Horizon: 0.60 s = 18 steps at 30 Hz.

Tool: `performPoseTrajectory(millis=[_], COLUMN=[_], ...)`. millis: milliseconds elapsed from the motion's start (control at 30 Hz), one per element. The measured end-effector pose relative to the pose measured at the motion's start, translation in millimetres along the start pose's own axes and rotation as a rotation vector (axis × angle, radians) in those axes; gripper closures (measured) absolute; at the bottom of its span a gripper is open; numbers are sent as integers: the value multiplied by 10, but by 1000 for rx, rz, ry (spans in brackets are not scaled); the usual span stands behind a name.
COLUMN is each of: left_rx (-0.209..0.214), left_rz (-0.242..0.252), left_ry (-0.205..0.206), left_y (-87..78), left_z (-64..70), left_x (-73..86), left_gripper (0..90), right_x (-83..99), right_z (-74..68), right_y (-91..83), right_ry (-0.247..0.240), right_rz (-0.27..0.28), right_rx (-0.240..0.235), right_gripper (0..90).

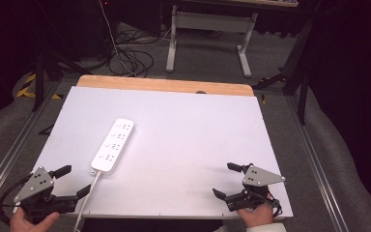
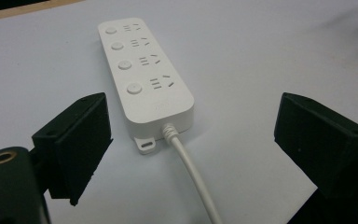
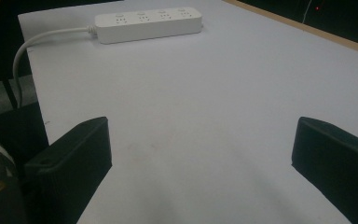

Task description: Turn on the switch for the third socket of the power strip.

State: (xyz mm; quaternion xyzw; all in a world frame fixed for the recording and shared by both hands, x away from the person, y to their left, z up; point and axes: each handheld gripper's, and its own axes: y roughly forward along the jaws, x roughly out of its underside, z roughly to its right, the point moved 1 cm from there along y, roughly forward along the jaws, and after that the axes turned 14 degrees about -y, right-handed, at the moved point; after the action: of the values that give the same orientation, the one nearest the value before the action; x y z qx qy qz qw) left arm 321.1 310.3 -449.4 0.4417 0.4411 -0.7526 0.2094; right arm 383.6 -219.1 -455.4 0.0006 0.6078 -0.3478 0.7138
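High view shows a white power strip (image 1: 112,146) lying flat on the white tabletop (image 1: 188,135), toward its left edge and a little nearer the near edge than the far one. Its long axis runs from the near-left toward the far-right, at a slight slant to the left edge, and its white cord (image 1: 88,195) leaves the near end and drops over the near edge. The left gripper (image 1: 70,180) sits at the near-left corner with its jaws spread wide and holding nothing; the strip's cord end lies just ahead of it and slightly to the right. In the left gripper view the power strip (image 2: 144,74) stretches away almost straight ahead between the two black jaws, cord (image 2: 193,177) running back toward the camera. The right gripper (image 1: 228,180) rests near the near-right corner, jaws also wide and empty, well apart from the strip, which appears far off and side-on in its view (image 3: 148,23). The left gripper is clearly nearer, so any reach would likely be its own, going forward along the strip's length.
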Motion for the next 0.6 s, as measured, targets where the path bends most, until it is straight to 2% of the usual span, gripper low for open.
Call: performPoseTrajectory(millis=[367,467,600], left_rx=[1,-10,-9], left_rz=[4,3,-6], left_ry=[15,21,-13], left_y=[4,-2,-14], left_z=[6,7,-4], left_x=[-29,-51,-102], left_gripper=[133,141,156], right_x=[-2,-12,-1], right_z=[0,-14,-4], right_y=[-7,10,5], right_ry=[9,-4,8], right_rz=[8,0,6], right_rx=[-1,-6,-8], right_gripper=[51,52,52])
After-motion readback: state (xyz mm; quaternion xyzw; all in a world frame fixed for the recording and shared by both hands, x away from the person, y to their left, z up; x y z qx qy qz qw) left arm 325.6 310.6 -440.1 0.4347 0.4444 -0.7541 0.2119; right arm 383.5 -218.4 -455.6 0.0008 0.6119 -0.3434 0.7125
